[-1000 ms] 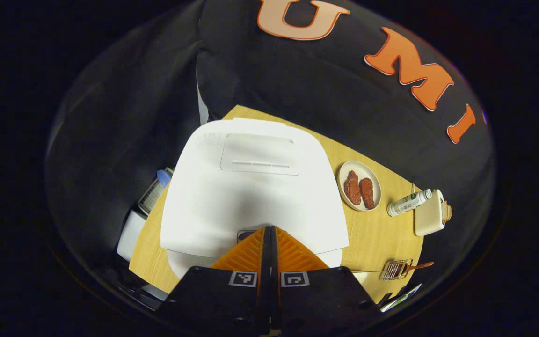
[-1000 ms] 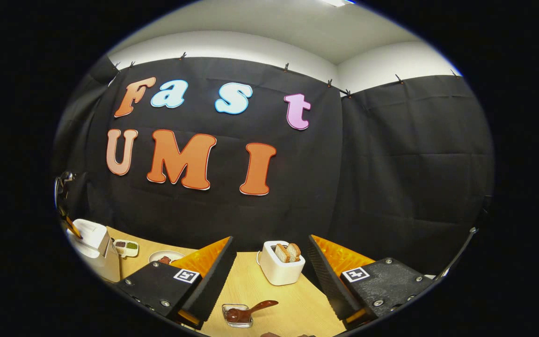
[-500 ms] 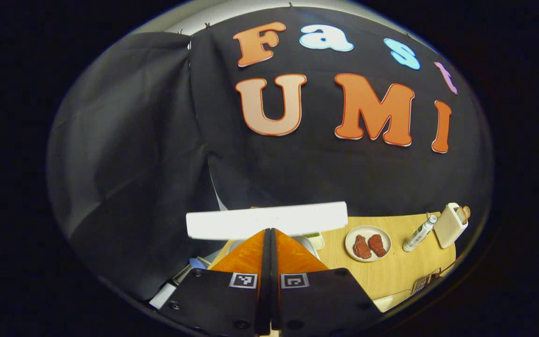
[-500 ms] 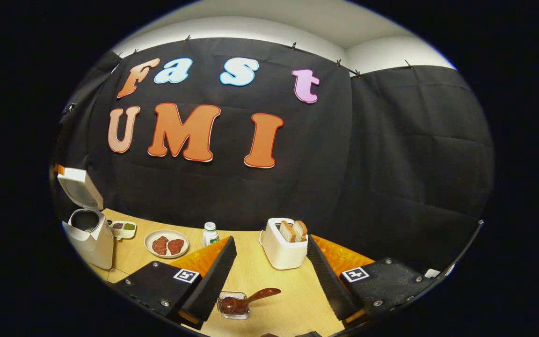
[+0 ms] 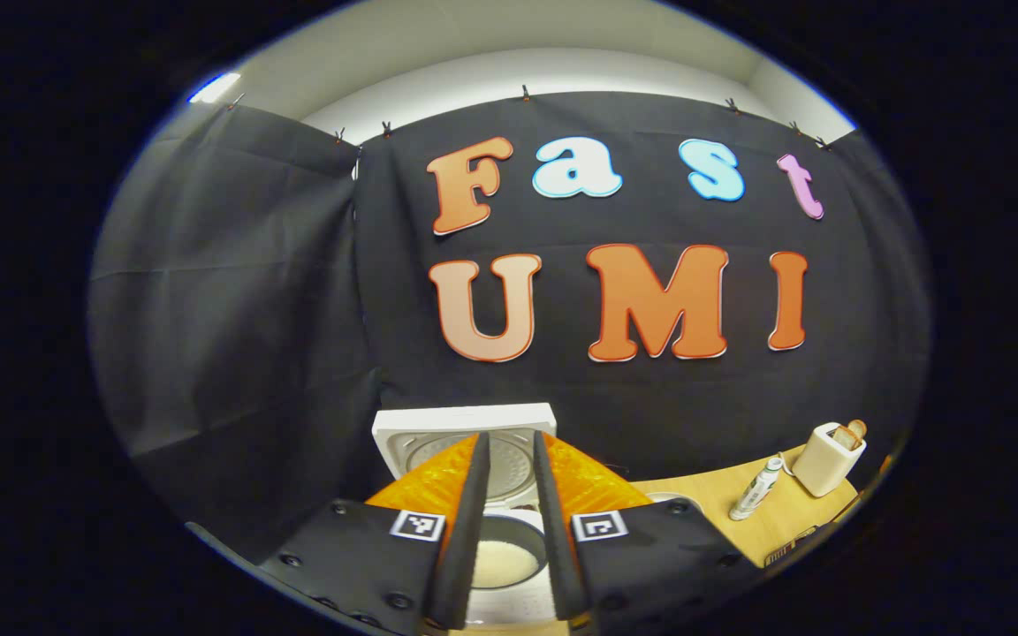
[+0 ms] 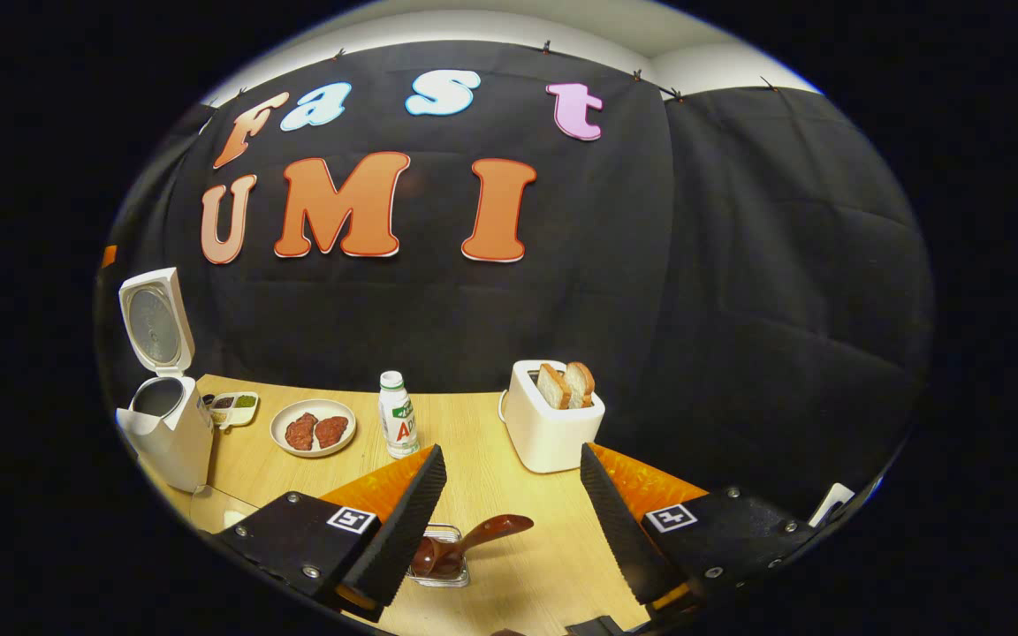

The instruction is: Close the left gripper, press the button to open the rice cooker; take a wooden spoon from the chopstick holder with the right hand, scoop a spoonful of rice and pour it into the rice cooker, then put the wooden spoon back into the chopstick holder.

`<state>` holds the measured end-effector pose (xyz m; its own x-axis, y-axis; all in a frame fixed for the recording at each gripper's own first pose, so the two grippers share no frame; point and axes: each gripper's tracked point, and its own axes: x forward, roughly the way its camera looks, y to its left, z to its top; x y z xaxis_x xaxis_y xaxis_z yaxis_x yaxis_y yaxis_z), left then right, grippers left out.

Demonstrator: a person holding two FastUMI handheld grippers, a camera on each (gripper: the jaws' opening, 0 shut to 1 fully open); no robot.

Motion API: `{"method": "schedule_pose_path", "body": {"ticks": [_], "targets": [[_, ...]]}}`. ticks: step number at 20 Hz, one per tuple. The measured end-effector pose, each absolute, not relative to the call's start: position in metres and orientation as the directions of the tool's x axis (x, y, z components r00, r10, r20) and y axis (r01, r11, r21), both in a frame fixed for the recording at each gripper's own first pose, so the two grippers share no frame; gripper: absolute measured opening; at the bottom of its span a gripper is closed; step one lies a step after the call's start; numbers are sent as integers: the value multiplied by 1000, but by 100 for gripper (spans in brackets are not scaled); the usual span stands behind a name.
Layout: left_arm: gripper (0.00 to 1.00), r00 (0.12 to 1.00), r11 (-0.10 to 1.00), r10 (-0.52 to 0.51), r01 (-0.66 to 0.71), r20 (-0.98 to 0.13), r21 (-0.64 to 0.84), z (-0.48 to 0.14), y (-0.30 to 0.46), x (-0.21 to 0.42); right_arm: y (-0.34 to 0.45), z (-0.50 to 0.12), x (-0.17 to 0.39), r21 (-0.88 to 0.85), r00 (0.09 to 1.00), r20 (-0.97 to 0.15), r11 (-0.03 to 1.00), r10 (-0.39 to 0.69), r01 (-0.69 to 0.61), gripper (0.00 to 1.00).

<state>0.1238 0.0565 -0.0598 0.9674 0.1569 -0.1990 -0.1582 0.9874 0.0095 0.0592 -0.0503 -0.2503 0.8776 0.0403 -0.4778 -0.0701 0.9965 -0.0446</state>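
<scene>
Standing open, the boxy white rice cooker [image 6: 164, 415] shows its round lid liner; both grippers spread, empty

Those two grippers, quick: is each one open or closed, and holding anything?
Left gripper: slightly open, holding nothing, above the open rice cooker.
Right gripper: wide open, holding nothing.

Rice cooker [image 6: 164, 424]: its lid [image 6: 154, 322], flat and closed a second ago, is now standing upright, exposing the inner pot [image 5: 502, 552]. Left gripper [image 5: 506, 530]: it is lifting clear of the cooker's front and tilting up toward the booth wall; its jaws, previously pressed together, are now standing slightly apart. Right gripper [image 6: 509, 521]: it is tipping downward toward the table [image 6: 474, 442], bringing more of the tabletop into the right gripper view.
</scene>
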Motion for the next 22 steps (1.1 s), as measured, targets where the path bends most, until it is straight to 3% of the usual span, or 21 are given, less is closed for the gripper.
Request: {"method": "schedule_pose_path", "body": {"ticks": [4, 8, 10, 15, 17, 19, 22], "targets": [[82, 977, 987, 156, -150, -144, 50, -44, 33, 107, -54, -291, 62, 0, 847, -528, 998, 56, -66, 95], [94, 975, 983, 176, -167, -135, 75, -44, 12, 87, -52, -333, 61, 72, 813, -574, 995, 99, -70, 95], [87, 973, 982, 182, -173, -140, 72, -44, 3, 77, -49, -354, 62, 125, 793, -597, 991, 119, -54, 94], [88, 970, 979, 193, -179, -150, 100, -41, -12, 63, -32, -388, 58, 294, 754, -620, 955, 217, -32, 84], [87, 969, 979, 189, -173, -157, 112, -37, -20, 59, -23, -398, 58, 343, 744, -618, 939, 255, -38, 70], [87, 968, 978, 187, -167, -166, 127, -35, -27, 58, -15, -406, 61, 373, 736, -615, 927, 282, -43, 68], [87, 969, 976, 180, -154, -171, 153, -32, -38, 58, -5, -411, 66, 429, 735, -602, 903, 312, -32, 49]]}}
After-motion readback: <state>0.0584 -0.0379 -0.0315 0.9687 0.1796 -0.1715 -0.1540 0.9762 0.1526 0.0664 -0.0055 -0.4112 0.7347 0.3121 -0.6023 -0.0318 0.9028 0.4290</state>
